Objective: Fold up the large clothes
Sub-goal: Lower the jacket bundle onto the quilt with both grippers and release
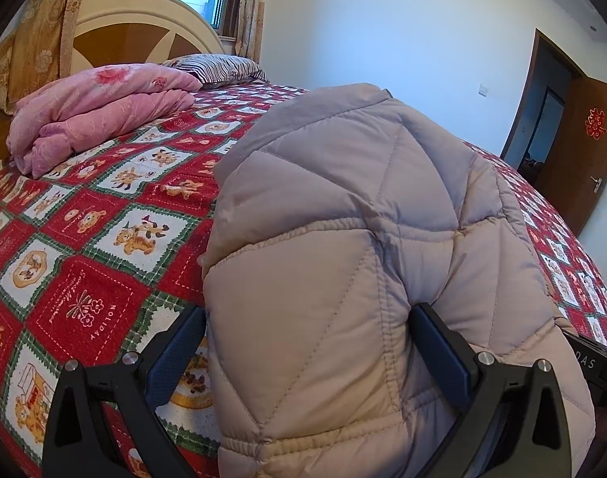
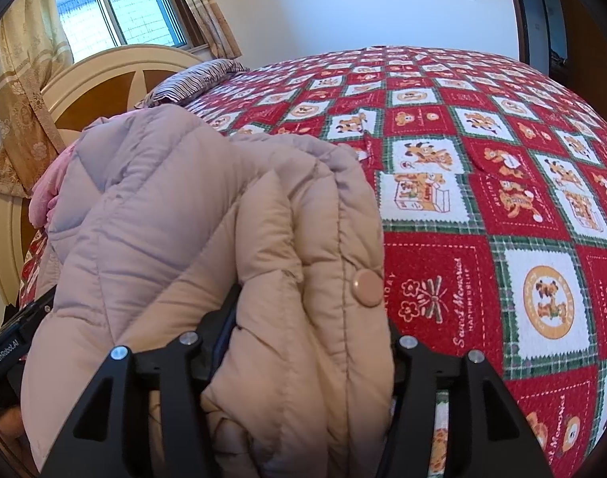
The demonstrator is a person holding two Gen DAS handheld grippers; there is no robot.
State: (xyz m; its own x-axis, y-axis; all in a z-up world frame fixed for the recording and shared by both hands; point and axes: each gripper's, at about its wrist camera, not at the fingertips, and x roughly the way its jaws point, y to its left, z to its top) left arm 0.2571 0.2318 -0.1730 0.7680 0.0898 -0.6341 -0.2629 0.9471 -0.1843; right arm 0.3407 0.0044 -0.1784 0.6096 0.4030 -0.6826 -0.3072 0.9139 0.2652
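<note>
A beige quilted puffer jacket (image 1: 343, 239) is bunched up and lifted over the near edge of the bed. My left gripper (image 1: 307, 342) is shut on a thick fold of it, a blue pad on each side. In the right wrist view the jacket (image 2: 208, 231) fills the left half, with a round snap button (image 2: 366, 283) on its edge. My right gripper (image 2: 311, 342) is shut on another thick fold; its fingertips are hidden by the fabric. The other gripper's body (image 2: 12, 342) shows at the far left.
The bed has a red, green and white patchwork cover (image 1: 104, 207) (image 2: 502, 199). A folded pink quilt (image 1: 96, 111) and a striped pillow (image 1: 220, 67) lie by the headboard (image 1: 136, 32). An open brown door (image 1: 574, 151) is at the right.
</note>
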